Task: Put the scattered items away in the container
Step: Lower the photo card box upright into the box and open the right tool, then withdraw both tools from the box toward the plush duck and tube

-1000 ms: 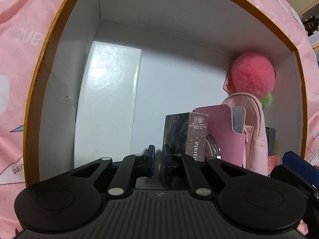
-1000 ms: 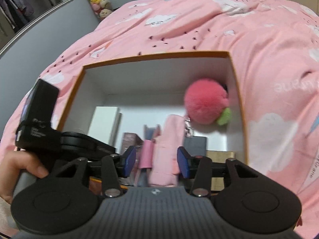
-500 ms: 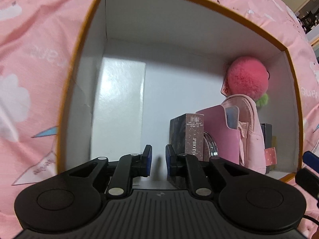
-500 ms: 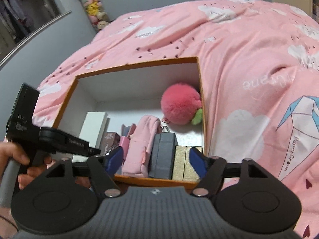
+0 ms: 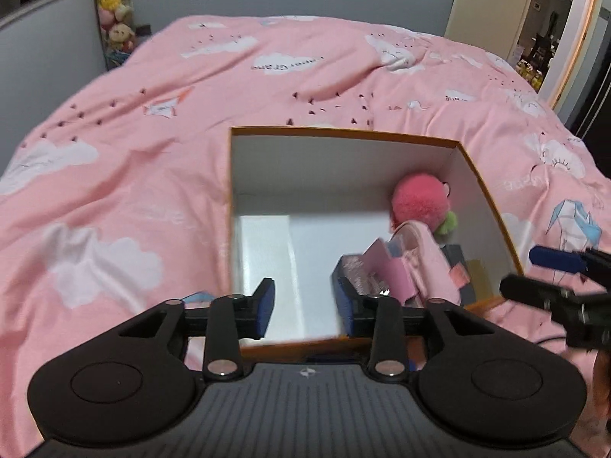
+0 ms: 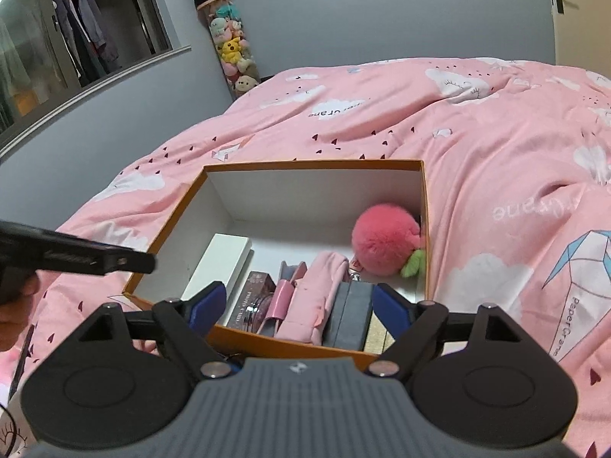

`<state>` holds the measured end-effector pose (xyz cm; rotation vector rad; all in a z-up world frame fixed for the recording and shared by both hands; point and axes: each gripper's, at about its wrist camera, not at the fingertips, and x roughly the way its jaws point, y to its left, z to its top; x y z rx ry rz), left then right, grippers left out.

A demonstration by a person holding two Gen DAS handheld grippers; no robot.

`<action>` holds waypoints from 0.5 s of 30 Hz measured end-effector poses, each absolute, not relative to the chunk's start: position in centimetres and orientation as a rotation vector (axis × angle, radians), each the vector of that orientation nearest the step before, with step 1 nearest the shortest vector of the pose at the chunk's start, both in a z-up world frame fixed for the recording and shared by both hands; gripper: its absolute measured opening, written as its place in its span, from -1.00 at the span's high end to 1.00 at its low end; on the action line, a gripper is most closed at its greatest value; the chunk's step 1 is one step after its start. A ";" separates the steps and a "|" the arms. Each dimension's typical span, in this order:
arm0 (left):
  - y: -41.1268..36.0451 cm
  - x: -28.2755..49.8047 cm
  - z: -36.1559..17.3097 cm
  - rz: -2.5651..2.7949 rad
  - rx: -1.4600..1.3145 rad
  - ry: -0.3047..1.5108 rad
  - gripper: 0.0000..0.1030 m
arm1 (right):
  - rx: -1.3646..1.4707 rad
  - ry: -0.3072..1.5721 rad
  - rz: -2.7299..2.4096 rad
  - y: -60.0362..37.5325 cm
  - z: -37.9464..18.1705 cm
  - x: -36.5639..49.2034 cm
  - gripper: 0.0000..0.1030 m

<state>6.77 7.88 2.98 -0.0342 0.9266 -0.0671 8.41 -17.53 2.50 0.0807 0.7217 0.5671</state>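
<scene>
The left gripper [image 5: 303, 307] had its jaws apart and opening, with nothing between them; a second ago they were almost together, deep inside the box, and the view showed only the inner walls. Now this gripper had come up and back, and it looked down at the box [image 5: 343, 131] from above the near rim. The right gripper [image 6: 296, 305] also stood wide and its jaws were opening, and no pad pressed on any item; a second earlier they were narrower, close around the pink pouch. Beyond the right gripper, at twelve o'clock, the orange-rimmed box [image 6: 313, 165] lay on the pink duvet [image 6: 496, 145]. Inside it, along the near wall, the items stood in a row: a white flat box [image 6: 219, 263] at about ten o'clock, then a dark photo-card box [image 6: 252, 297], a pink card holder [image 6: 284, 290], the pink pouch [image 6: 317, 294], a dark grey case [image 6: 349, 316] and a beige piece [image 6: 376, 334] at the right end. The pink fluffy ball [image 6: 383, 244] with its green leaf [image 6: 412, 263] rested in the far right part, at about one o'clock. In the left view the ball [image 5: 418, 200] looked smaller than before. At nine o'clock in the right view a hand [image 6: 15, 297] held the left tool. A column of plush toys [image 6: 229, 45] hung in the room corner at eleven o'clock.
</scene>
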 end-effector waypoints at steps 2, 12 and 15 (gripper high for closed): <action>8.2 5.7 2.9 -0.063 -0.026 0.929 0.04 | 0.073 0.732 0.562 -17.4 2.3 8.2 -0.78; 9.4 1.2 0.5 -0.082 0.030 1.173 0.01 | 0.002 0.874 0.615 -15.4 0.8 6.9 -0.79; 11.0 0.6 -1.0 -0.022 -0.041 1.284 0.01 | 0.008 0.918 0.641 -14.9 0.1 6.4 -0.79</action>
